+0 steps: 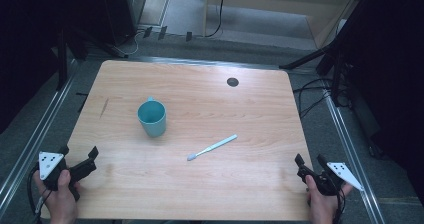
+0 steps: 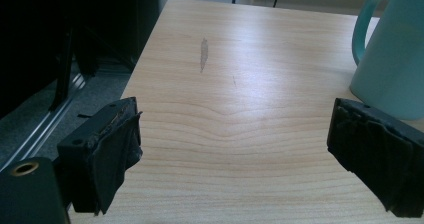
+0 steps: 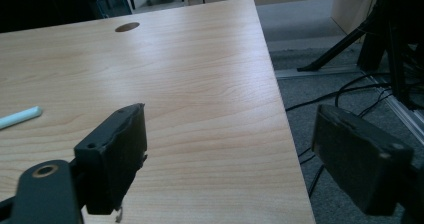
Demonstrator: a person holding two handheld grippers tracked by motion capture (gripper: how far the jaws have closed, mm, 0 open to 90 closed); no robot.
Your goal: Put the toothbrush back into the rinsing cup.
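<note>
Both tongs, left (image 1: pixel 80 165) and right (image 1: pixel 311 168), wide open, empty, parked at lower corners. Likely next: grasp toothbrush (image 1: pixel 212 147), deposit in mug (image 1: pixel 152 117).

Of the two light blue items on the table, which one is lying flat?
The toothbrush, lying flat near the table's middle with bristles toward the person. The mug stands upright, farther left.

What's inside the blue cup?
The cup stands upright on the table. The high view looks into its mouth: teal inner wall, nothing sticking out. Its very bottom is too shadowed to tell. The toothbrush lies outside.
</note>
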